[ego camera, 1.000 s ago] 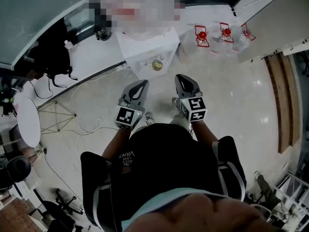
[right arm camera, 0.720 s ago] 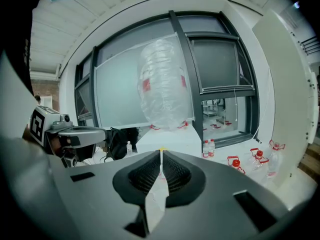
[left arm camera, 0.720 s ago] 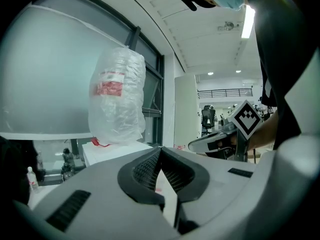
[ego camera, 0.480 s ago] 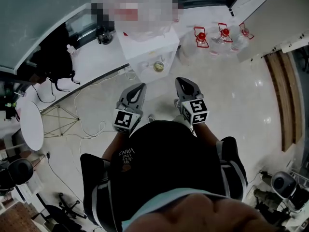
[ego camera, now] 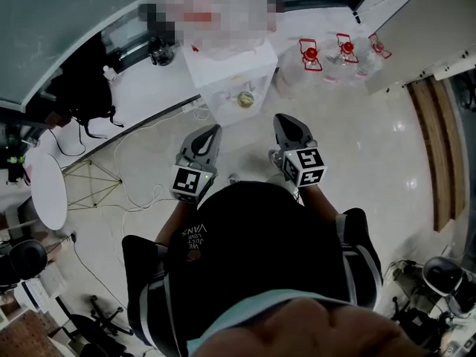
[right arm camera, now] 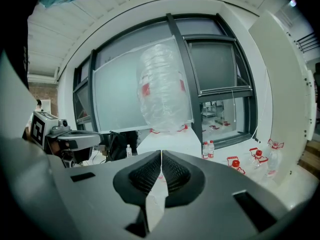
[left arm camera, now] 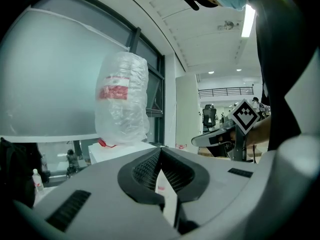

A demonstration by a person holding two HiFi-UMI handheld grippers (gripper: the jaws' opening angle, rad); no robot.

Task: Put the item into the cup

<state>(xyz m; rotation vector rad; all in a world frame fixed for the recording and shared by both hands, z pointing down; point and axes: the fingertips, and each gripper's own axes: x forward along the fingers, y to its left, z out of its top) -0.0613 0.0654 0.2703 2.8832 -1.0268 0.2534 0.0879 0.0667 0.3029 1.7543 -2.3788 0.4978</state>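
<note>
The left gripper (ego camera: 211,132) and right gripper (ego camera: 286,123) are both clenched on nothing, short of the white worktop (ego camera: 223,76). At the worktop's near edge sits a small round yellowish thing (ego camera: 243,100); whether it is item or cup I cannot tell. It looks light and stiff, best pinched across its sides. A clear plastic bag (left arm camera: 122,96) stands at the worktop's far side.

Red-capped water jugs (ego camera: 311,56) stand on the floor (ego camera: 372,155) near a white table (ego camera: 223,80).
</note>
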